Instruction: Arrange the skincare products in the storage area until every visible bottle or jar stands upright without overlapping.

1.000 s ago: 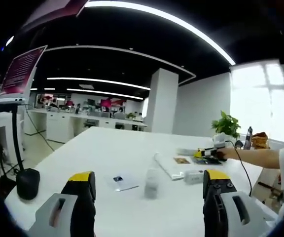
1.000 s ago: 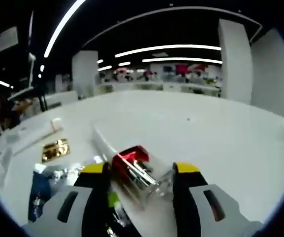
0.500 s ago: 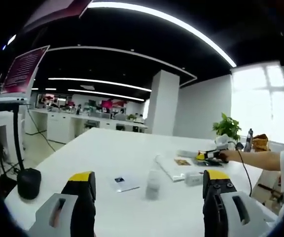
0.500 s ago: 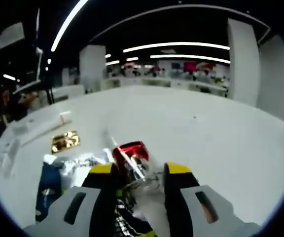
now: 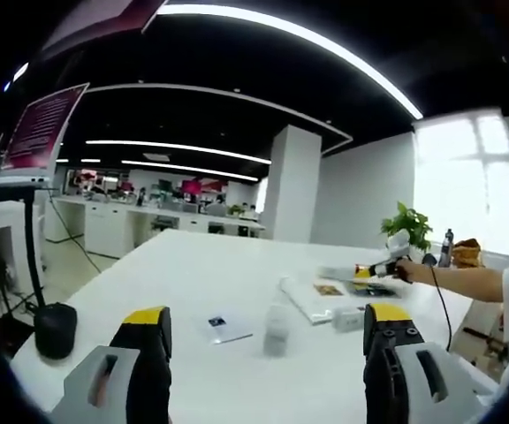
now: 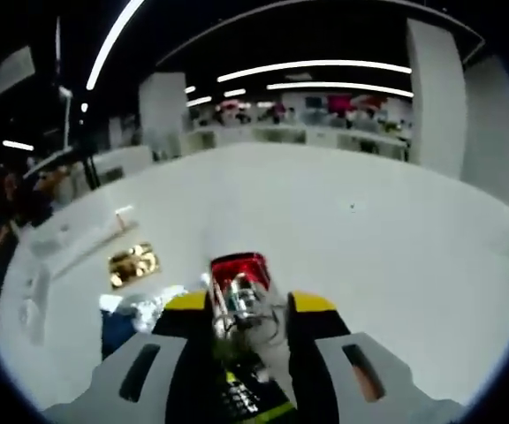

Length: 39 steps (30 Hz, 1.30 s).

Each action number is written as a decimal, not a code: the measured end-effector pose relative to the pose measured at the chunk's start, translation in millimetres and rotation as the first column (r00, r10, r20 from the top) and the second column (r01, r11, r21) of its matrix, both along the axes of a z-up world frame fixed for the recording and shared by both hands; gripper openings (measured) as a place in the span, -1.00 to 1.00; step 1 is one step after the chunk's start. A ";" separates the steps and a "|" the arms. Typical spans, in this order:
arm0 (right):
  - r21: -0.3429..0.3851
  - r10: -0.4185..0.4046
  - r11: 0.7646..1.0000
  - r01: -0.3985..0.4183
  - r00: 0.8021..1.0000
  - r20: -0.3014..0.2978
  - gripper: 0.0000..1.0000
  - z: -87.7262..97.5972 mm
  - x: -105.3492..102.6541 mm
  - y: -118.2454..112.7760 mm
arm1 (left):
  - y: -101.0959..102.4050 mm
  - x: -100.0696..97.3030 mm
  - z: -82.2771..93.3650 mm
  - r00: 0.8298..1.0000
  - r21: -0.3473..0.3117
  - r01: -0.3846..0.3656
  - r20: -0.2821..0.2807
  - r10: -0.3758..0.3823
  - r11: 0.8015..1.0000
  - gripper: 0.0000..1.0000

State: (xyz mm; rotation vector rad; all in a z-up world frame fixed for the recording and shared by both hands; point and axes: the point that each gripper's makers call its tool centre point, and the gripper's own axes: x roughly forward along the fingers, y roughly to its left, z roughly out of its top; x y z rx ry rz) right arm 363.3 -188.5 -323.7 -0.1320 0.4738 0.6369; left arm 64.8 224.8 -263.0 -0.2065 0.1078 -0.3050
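Observation:
In the right gripper view my right gripper (image 6: pixel 250 311) is shut on a clear bottle with a red cap (image 6: pixel 239 284), the cap pointing away from me above the white table (image 6: pixel 369 238). A gold packet (image 6: pixel 132 265) and a blue packet (image 6: pixel 116 329) lie to its left. In the left gripper view my left gripper (image 5: pixel 268 353) stands open over the table's near edge with nothing between its jaws. Just beyond it a small translucent bottle (image 5: pixel 277 327) stands upright. The right gripper (image 5: pixel 376 268) shows far off at the right, held by a person's arm (image 5: pixel 467 283).
A white card (image 5: pixel 222 329) lies left of the translucent bottle and a long white box (image 5: pixel 307 299) behind it. A black rounded object (image 5: pixel 55 329) sits at the table's left corner under a sign on a stand (image 5: pixel 35 128). A potted plant (image 5: pixel 406 225) stands far right.
My right gripper has shut on the red-capped bottle and raised it off the table, cap swinging away from me. The left gripper has stayed where it was.

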 end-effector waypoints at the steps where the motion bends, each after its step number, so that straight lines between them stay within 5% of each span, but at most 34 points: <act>1: 0.001 -0.011 1.000 0.011 1.000 -0.027 -0.41 6.7 -1.5 0.0 | 1.0 -0.5 0.6 1.000 -0.002 -0.003 0.002 0.003 1.000 0.85; 8: 0.023 -0.040 0.999 0.041 0.998 -0.051 -0.41 40.6 -16.2 4.5 | 2.9 -1.3 0.7 1.000 -0.005 -0.008 0.007 0.008 1.000 0.85; 17: 0.023 -0.101 0.995 0.100 0.993 0.067 -0.42 91.8 -7.3 3.1 | 4.2 -3.5 1.0 1.000 -0.007 -0.010 0.011 0.010 1.000 0.85; 31: 0.096 -0.241 0.968 0.231 0.965 0.108 -0.42 116.2 18.3 -5.1 | 17.3 -3.0 -1.9 0.999 -0.026 -0.047 0.011 0.047 0.999 0.85; 33: 0.118 -0.275 0.958 0.261 0.955 0.114 -0.42 116.8 23.1 -6.8 | 16.8 -2.7 -2.0 0.999 -0.025 -0.045 0.011 0.045 0.999 0.85; 34: 0.203 -0.329 0.934 0.295 0.930 0.163 -0.41 124.8 41.3 -11.0 | 16.5 -2.6 -2.1 0.999 -0.024 -0.043 0.011 0.044 0.999 0.85; 39: 0.297 -0.364 0.913 0.281 0.889 0.278 -0.41 131.5 47.5 -6.8 | 16.0 0.4 -5.7 0.999 -0.033 -0.038 0.005 0.038 0.999 0.85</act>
